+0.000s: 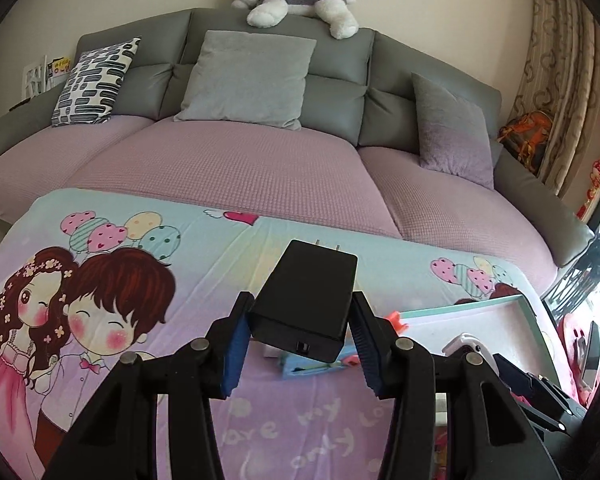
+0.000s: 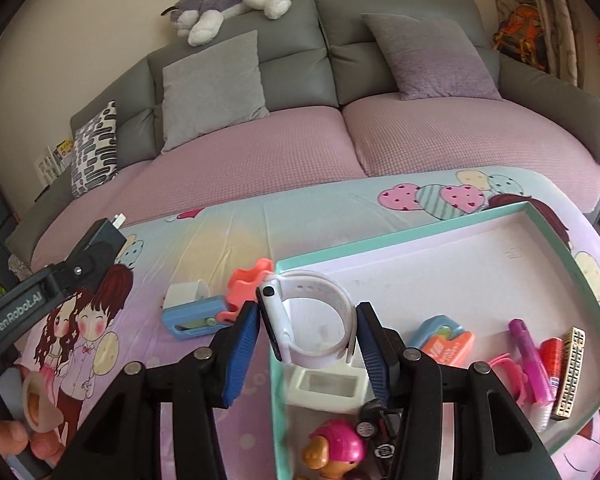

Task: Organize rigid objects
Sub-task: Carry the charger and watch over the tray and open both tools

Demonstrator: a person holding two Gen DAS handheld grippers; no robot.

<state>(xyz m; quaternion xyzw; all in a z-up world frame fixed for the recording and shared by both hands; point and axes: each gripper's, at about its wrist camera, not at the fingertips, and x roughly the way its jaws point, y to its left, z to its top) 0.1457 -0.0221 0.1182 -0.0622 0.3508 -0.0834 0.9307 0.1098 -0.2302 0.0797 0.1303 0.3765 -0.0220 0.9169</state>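
Observation:
My left gripper (image 1: 302,316) is shut on a black power adapter (image 1: 308,296), held off the cartoon-print cloth with its prongs pointing away. The right wrist view shows that adapter (image 2: 106,232) at the far left. My right gripper (image 2: 308,320) is shut on a white smartwatch (image 2: 316,316), its blue pads pressing on the strap's loop, over the near left corner of a teal-rimmed tray (image 2: 420,226). In the left wrist view the tray (image 1: 480,304) and the watch (image 1: 462,342) lie at the right.
The tray holds a white box (image 2: 324,388), a toy figure (image 2: 336,448), a toy car (image 2: 380,428), a pink pen (image 2: 528,356) and a gold comb (image 2: 570,372). A blue gadget (image 2: 192,316) and a pink piece (image 2: 246,284) lie on the cloth. A sofa (image 1: 260,160) stands behind.

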